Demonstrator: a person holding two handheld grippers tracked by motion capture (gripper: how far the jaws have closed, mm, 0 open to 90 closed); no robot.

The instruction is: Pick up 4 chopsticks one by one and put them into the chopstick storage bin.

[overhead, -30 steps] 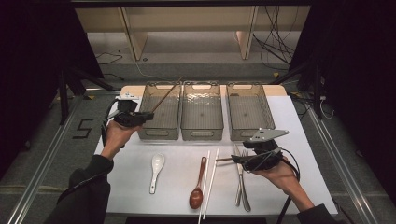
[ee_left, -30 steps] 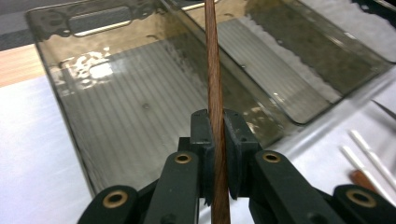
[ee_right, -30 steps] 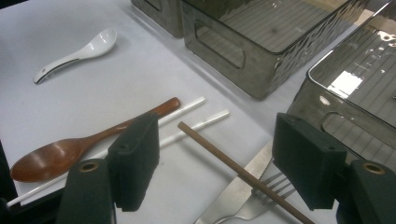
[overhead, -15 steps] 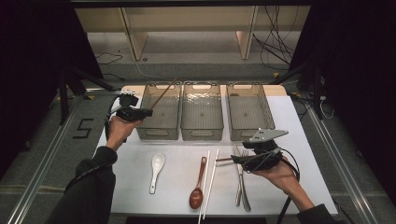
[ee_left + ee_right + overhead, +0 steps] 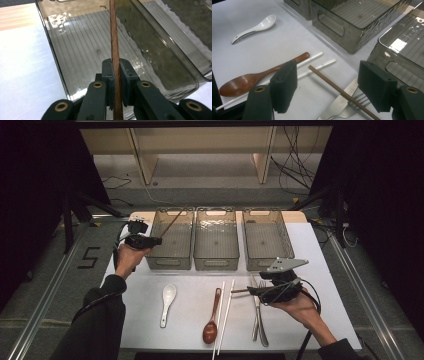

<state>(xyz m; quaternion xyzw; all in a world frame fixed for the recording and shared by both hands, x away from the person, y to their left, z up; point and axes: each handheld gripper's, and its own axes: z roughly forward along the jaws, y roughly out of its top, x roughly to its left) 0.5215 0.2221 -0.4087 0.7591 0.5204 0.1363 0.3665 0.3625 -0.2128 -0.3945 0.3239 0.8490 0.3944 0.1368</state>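
Landmark: middle bin [image 5: 216, 240], centre 1 of 3 smoky clear bins in a row at far side of white table [image 5: 150, 310].

Left gripper [image 5: 159, 240], left of middle bin, by near-left corner of left bin [image 5: 172, 242]: clenched on a brown chopstick [image 5: 114, 47], pads tight on both sides of shaft. Stick slanting up and away over left bin, tip near that bin's far rim, left of middle bin's far-left corner. Seen along the black jaws in left gripper view: stick running straight up frame over ribbed bin floor.

Right gripper [image 5: 327, 85], nearer than middle bin and to its right, in front of right bin [image 5: 265, 237]: jaws spread wide, nothing pinched. 2nd brown chopstick [image 5: 342, 92] lying in the gap between jaws, touching neither pad, resting across fork [image 5: 345, 110] and knife [image 5: 256, 312] on table.

Near side of middle bin, on table: 2 white chopsticks [image 5: 223, 317], side by side, pointing roughly at the bin; wooden spoon [image 5: 212, 320] just left of them, bowl at near end. White ceramic spoon [image 5: 167, 302] further left, nearer than left bin, well apart from wooden spoon.

All 3 bins otherwise bare inside.
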